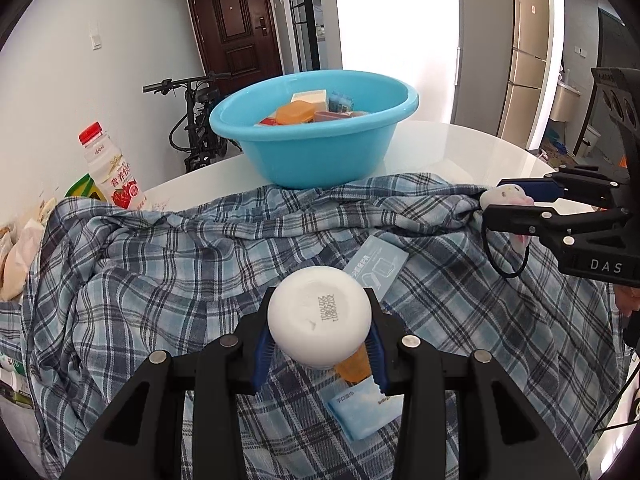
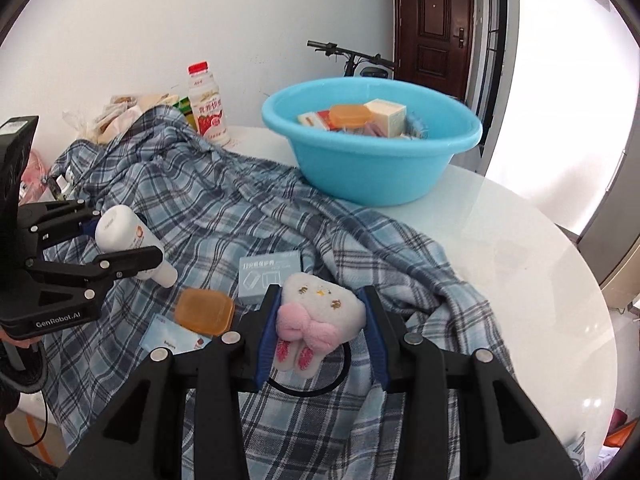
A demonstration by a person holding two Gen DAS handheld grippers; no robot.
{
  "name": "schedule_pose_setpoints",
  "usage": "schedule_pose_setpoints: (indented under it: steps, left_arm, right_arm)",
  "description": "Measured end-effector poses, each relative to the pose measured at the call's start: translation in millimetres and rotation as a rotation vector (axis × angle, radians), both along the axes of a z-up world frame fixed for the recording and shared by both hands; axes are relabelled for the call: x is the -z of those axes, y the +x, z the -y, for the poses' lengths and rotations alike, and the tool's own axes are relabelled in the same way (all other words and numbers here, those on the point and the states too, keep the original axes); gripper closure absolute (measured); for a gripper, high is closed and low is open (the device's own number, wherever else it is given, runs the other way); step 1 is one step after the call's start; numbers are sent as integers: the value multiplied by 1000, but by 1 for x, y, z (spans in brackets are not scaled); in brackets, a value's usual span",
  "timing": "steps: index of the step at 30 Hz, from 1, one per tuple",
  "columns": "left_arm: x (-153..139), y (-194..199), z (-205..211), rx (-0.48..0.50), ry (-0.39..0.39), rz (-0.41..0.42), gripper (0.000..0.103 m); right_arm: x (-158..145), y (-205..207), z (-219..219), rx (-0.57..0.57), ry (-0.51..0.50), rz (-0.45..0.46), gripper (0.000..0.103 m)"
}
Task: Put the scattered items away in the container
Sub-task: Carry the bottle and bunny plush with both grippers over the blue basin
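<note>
My left gripper is shut on a white bottle, held bottom-forward above the plaid cloth; it also shows in the right wrist view. My right gripper is shut on a white plush toy with a pink bow and a black elastic loop hanging below; the toy shows in the left wrist view. The blue basin stands beyond on the white table and holds several boxes and an orange case. On the cloth lie an orange soap bar, a light blue box and a blue packet.
A blue plaid cloth covers the near table. A red-capped drink bottle stands at the left near plastic bags. The round white table has its edge at the right. A bicycle and a brown door stand behind.
</note>
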State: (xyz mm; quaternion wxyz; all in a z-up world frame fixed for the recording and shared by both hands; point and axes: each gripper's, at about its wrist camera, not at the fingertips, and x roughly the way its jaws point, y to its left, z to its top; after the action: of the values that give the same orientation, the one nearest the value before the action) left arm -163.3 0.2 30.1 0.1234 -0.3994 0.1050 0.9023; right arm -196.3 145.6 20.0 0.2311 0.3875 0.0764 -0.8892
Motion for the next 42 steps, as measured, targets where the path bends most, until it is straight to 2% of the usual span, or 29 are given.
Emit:
schedule_pose_setpoints:
  steps: [23,31,42]
  left_arm:
    - [-45,-42,-14,-21,31,-74,61]
    - [-71,-60,-16,-37,42,-114,61]
    - [-98,-97,-13,-53,54,-108,61]
  right_arm:
    - [-46,-21,-4,11,-15,-100,65]
    - [-70,-40,-2,32,-20,-127,65]
    - [-104,-77,-5,65,-39,-144,65]
